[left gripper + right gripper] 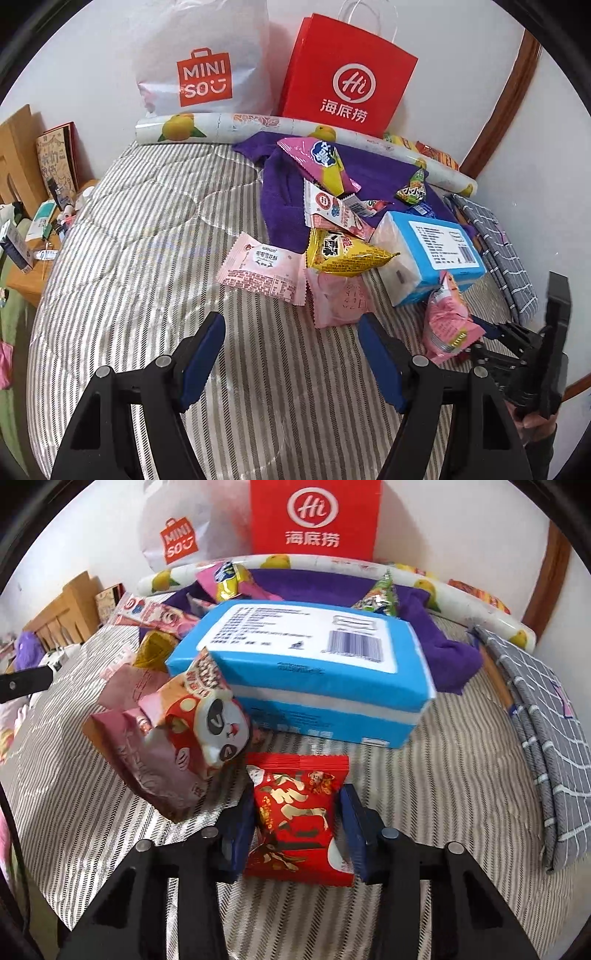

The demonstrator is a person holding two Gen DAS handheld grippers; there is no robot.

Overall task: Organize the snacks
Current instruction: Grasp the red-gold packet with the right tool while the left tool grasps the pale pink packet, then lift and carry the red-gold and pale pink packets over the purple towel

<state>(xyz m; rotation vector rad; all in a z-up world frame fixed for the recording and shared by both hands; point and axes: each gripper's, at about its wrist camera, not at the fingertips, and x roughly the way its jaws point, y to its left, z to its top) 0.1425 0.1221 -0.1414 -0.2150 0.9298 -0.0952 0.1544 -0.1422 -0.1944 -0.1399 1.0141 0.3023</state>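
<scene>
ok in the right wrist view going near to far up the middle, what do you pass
right gripper shut on the red snack packet → blue tissue pack → purple cloth → fruit-print roll → red Haidilao paper bag

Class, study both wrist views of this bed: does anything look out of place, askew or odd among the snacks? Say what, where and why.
The snacks lie in a jumble, not sorted: the yellow packet leans against the blue tissue pack, and the pink panda packet stands tilted beside it. A purple towel lies crumpled under several packets. Nothing looks spilled or torn.
</scene>
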